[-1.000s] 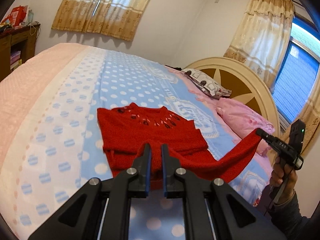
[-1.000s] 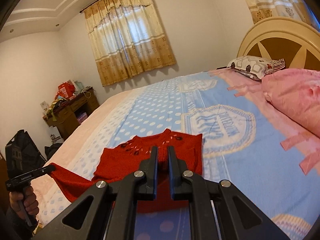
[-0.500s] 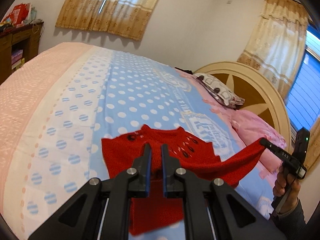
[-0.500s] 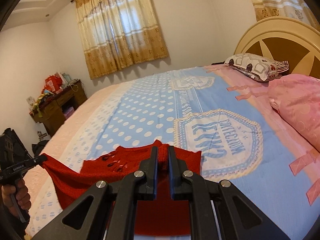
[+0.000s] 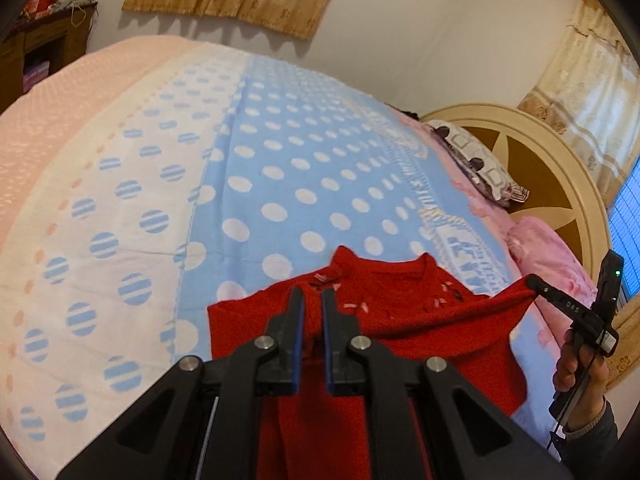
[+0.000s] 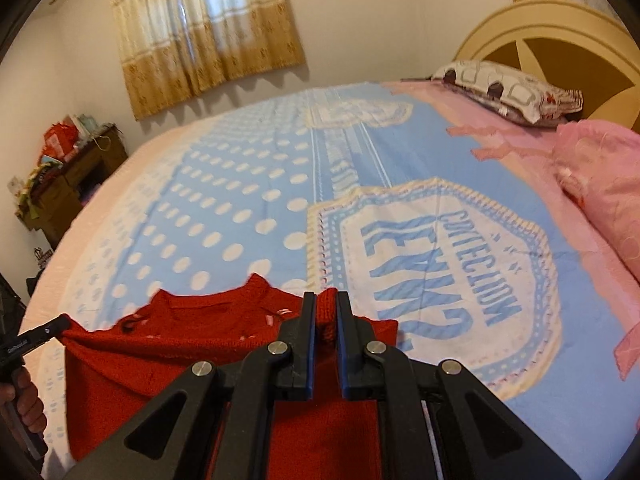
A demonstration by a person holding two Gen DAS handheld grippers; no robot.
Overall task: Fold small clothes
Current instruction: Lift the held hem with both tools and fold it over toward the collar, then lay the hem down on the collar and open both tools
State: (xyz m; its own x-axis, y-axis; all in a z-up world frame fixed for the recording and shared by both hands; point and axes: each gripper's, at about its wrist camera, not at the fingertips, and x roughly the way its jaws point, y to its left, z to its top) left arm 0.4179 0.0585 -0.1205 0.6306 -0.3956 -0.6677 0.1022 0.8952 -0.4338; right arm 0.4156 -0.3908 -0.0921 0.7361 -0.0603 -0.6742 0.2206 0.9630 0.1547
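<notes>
Hanging low in the frame over the blue dotted bedspread (image 5: pixel 280 160), the red sweater (image 5: pixel 420 332) is being pinched by the left gripper (image 5: pixel 311 300) and the right gripper (image 6: pixel 325 312) at opposite edges.

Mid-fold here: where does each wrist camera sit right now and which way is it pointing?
Left wrist: on the left tool, facing across the bed; its fingers clamp the red sweater; the right tool and its hand show at right.
Right wrist: on the right tool, facing the curtained wall, headboard at right; the left tool and its hand show at left.
Shared: sweater, bed, patterned pillow.
</notes>
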